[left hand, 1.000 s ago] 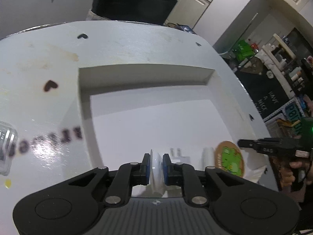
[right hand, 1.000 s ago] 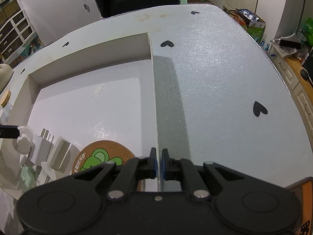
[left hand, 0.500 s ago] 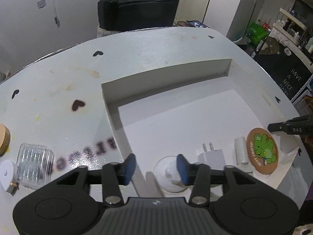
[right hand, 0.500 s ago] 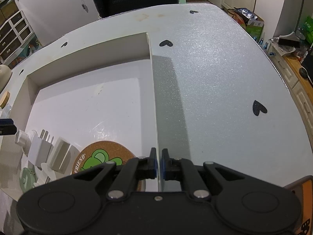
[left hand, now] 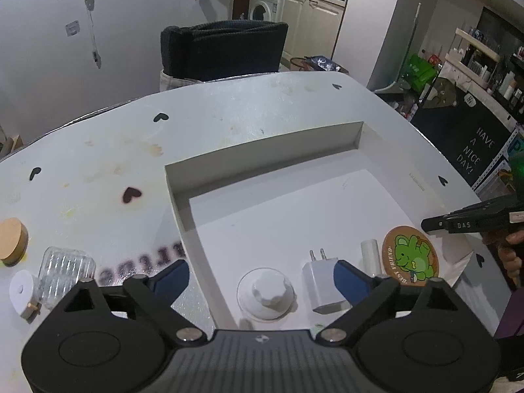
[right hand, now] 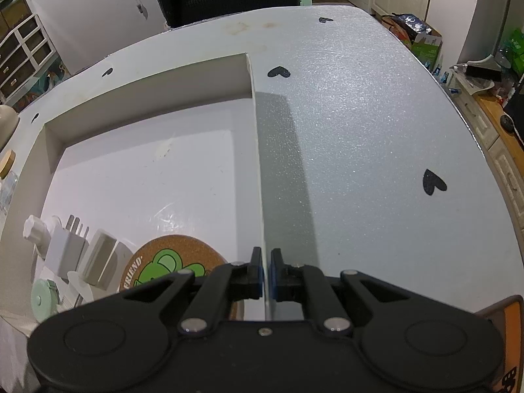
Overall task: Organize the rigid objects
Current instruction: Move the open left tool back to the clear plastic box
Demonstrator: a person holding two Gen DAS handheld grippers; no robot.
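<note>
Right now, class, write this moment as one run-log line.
left gripper: jaws just been opening, white cap between them, untouched, in tray | right gripper: jaws shut on tray wall

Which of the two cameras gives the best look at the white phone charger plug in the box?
The left wrist view: the charger plug lies face-up, both prongs clear, barely overlapped by a gripper finger. The right wrist view shows it small, side-on at the edge.

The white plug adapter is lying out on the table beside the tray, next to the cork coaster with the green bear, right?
Not quite. The white plug adapter lies inside the tray, not out on the table. It does sit near the cork coaster with the green bear, which is in the tray too. The left wrist view shows this plainly.
</note>
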